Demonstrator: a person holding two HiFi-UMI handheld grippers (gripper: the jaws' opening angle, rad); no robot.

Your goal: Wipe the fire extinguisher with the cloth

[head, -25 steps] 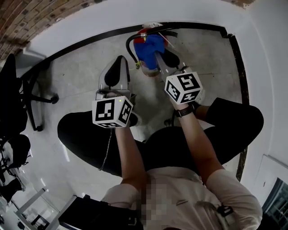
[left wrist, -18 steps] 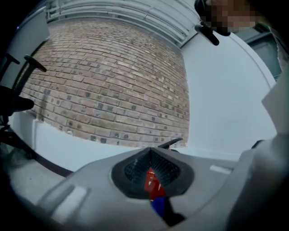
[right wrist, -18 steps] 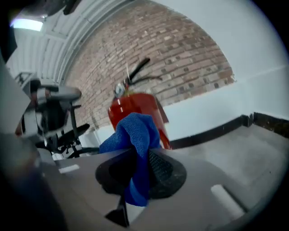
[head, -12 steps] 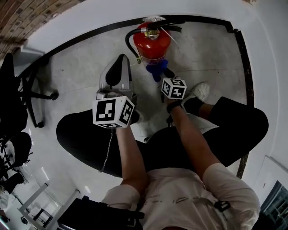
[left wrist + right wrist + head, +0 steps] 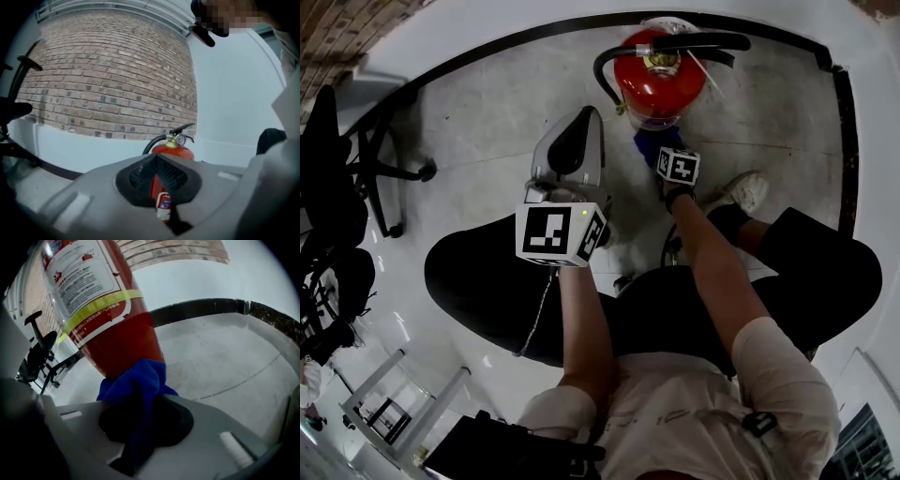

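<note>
Now | fire extinguisher [image 5: 659,89]: red, upright | cloth [image 5: 136,376]: blue, bunched in right tongs [image 5: 139,401]

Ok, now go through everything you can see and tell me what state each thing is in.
fire extinguisher: upright on the floor, near the wall
cloth: bunched, pinched in the right claw, against the extinguisher's lower body
right claw: shut on the cloth
left claw: shut, holding nothing, held away from the extinguisher

red fire extinguisher [image 5: 658,82] with yellow band [image 5: 101,305]; blue cloth [image 5: 138,380]; reddish-brown brick wall [image 5: 108,79].
</note>
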